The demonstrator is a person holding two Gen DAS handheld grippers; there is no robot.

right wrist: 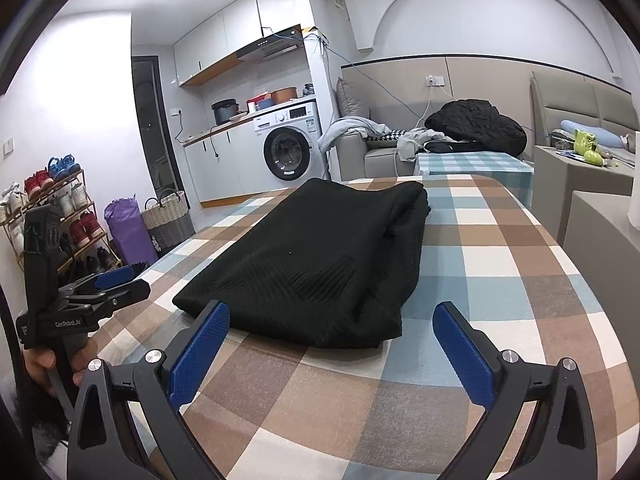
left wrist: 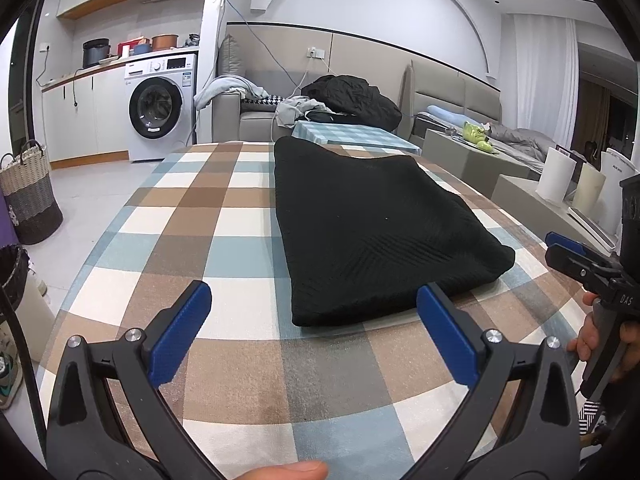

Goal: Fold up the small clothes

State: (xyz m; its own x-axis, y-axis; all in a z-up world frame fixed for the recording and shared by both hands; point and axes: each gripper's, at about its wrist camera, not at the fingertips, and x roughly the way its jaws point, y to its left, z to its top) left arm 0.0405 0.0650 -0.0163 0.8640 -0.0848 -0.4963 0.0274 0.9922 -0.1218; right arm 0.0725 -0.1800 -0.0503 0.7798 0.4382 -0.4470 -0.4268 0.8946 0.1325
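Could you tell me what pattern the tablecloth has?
Brown, blue and cream checks on the tablecloth; clearest in the left wrist view.

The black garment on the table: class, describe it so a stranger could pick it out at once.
Find the table with the checked cloth of brown, blue and cream squares. On it lies the black knit garment, folded into a long rectangle. Unlike the crumpled black heap on the sofa behind, it lies flat and neat, alone on the cloth.

A folded black knit garment (left wrist: 372, 232) lies on the checked brown, blue and white cloth-covered table (left wrist: 208, 216). The left tongs (left wrist: 314, 318) and right tongs (right wrist: 332, 338) stand before its near edge, apart from it, jaws spread. A white front-loading washing machine (left wrist: 160, 106) stands behind, to the left.
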